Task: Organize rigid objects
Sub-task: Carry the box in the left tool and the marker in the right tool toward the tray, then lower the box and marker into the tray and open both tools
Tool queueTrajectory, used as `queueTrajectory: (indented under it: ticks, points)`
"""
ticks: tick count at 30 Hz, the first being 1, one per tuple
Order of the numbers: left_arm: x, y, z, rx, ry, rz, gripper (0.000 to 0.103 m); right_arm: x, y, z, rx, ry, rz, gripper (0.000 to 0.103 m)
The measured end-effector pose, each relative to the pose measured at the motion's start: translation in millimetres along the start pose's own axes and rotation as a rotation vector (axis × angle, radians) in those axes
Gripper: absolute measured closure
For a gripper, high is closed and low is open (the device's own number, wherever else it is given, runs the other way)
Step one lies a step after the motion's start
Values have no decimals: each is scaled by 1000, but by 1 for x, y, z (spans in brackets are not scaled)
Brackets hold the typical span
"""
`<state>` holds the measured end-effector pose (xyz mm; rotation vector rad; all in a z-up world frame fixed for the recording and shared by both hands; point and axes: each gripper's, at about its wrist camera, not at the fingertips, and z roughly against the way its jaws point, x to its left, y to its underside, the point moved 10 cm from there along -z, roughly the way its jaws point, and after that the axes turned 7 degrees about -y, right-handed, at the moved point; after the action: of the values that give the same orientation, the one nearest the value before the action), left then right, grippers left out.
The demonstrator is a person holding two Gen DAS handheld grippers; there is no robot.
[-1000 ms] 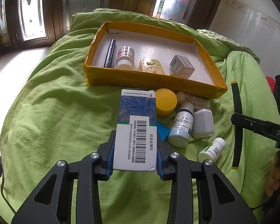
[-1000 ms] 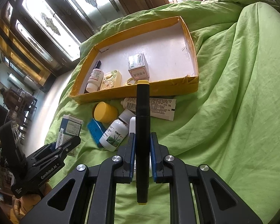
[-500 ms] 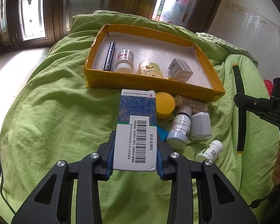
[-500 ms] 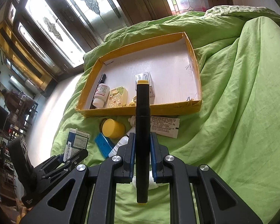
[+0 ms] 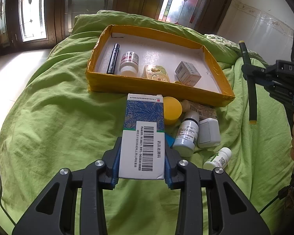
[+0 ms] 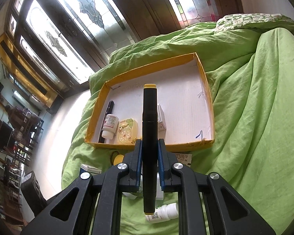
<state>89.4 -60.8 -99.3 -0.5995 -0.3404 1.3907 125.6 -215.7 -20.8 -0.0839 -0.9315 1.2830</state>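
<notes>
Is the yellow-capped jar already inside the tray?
No, the yellow-capped jar sits on the green blanket just outside the near wall of the yellow tray.

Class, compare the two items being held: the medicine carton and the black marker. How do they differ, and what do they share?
The medicine carton is a flat blue-and-white box with a barcode; the black marker is a slim cylinder with yellow ends. The carton needs wider jaws; the marker's are nearly closed. Both are held off the bedspread, outside the yellow tray.
</notes>
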Motion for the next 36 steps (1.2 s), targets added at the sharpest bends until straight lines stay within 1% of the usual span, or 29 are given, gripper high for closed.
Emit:
queueTrajectory:
  ticks: [6,10,13,18,25,28,30,36]
  points:
    - [-2,-2,0,-4,8,-2,70,2,-26,3,-49,-7,5,90]
    - [1,-7,7,-28,23,19,70,-4,-29,1,-55,11,12,90]
    - [2,-13,11,-37,52,44,70,-13,-28,0,-52,20,-1,90]
    - [3,-38,14,-64,71,58,70,-23,-37,-1,-61,41,-18,90]
    - [-3,-78,0,-77,84,48,70,-31,-62,-12,-84,82,6,90]
    - [-12,-95,-8,-81,95,34,70,-42,-72,-18,-90,149,32,90]
    - [-17,-105,-15,-80,97,20,70,-52,-76,-23,-86,176,30,90]
    - [-35,-124,-47,-34,105,0,70,-68,-77,-44,-51,173,1,90]
